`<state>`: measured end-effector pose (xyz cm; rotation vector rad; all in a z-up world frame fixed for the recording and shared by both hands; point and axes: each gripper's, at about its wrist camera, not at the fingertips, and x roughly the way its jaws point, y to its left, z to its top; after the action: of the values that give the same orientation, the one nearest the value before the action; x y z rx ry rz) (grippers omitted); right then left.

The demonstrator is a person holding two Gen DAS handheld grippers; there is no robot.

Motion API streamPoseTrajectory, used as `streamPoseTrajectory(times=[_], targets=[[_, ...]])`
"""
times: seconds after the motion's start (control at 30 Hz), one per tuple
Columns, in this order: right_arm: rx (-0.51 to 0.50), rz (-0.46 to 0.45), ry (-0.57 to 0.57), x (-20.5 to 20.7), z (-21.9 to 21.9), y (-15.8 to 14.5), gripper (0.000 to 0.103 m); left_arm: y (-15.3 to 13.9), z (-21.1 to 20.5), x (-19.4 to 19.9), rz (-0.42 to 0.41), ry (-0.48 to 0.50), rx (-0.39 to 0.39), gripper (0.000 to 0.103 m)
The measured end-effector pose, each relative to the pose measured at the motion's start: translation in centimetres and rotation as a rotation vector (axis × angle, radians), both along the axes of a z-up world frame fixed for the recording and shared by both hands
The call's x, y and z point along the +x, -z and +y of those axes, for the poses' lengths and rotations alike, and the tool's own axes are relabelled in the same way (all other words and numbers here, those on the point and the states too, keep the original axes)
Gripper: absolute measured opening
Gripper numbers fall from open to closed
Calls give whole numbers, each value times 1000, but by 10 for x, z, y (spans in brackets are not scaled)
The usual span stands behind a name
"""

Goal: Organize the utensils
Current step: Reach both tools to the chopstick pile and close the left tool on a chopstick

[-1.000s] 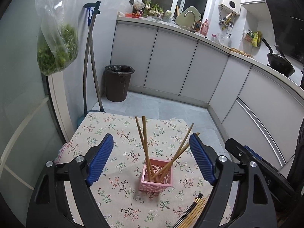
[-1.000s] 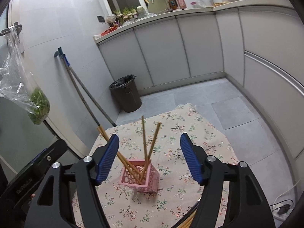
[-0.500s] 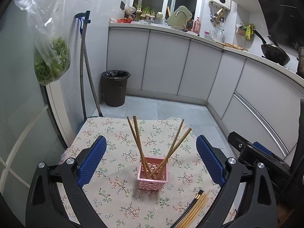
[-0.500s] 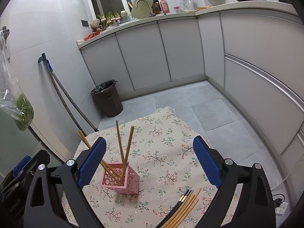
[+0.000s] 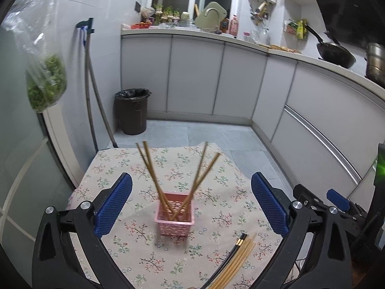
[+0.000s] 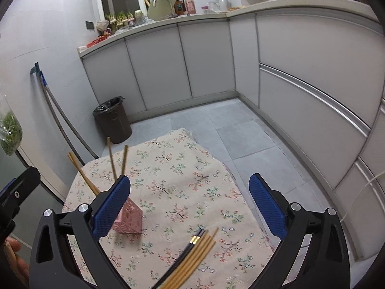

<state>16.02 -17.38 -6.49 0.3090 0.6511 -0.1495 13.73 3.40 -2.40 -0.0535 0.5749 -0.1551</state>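
A pink perforated holder [image 5: 175,213] stands on the floral tablecloth [image 5: 211,192] with several wooden chopsticks [image 5: 154,171] leaning out of it. It also shows in the right wrist view [image 6: 128,219], partly behind the left finger. A loose bundle of wooden and black chopsticks [image 6: 192,255] lies on the cloth near the front; it also shows in the left wrist view [image 5: 237,252]. My left gripper [image 5: 191,204] is open and empty, its fingers either side of the holder, nearer the camera. My right gripper [image 6: 190,207] is open and empty above the cloth, behind the bundle.
A dark bin [image 5: 131,110] and a mop handle [image 5: 90,91] stand by the left wall. White cabinets [image 6: 182,60] run along the back and right. A bag of greens [image 5: 45,84] hangs at left. The other gripper [image 5: 332,202] shows at right.
Both grippers have opened wider and pulled back from the holder. The right view has swung right, so the holder now sits at its left and the loose bundle is in fuller view.
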Motion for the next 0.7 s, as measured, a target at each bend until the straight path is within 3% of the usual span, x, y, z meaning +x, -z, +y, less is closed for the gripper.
streamPoseTrajectory(times=[0.17, 0.3, 0.47, 0.6, 0.7], targets=[[59, 69, 79, -20, -37, 27, 96, 11, -27, 1, 35, 58, 28, 96], [180, 172, 176, -37, -78, 63, 96, 32, -58, 9, 117, 143, 56, 96], [390, 290, 275, -48, -113, 105, 96, 91, -99, 40, 428, 338, 55, 96], [483, 358, 253, -43, -114, 129, 96, 146, -116, 69, 648, 355, 62, 94], [518, 390, 242, -42, -112, 140, 96, 178, -118, 86, 757, 339, 37, 93]])
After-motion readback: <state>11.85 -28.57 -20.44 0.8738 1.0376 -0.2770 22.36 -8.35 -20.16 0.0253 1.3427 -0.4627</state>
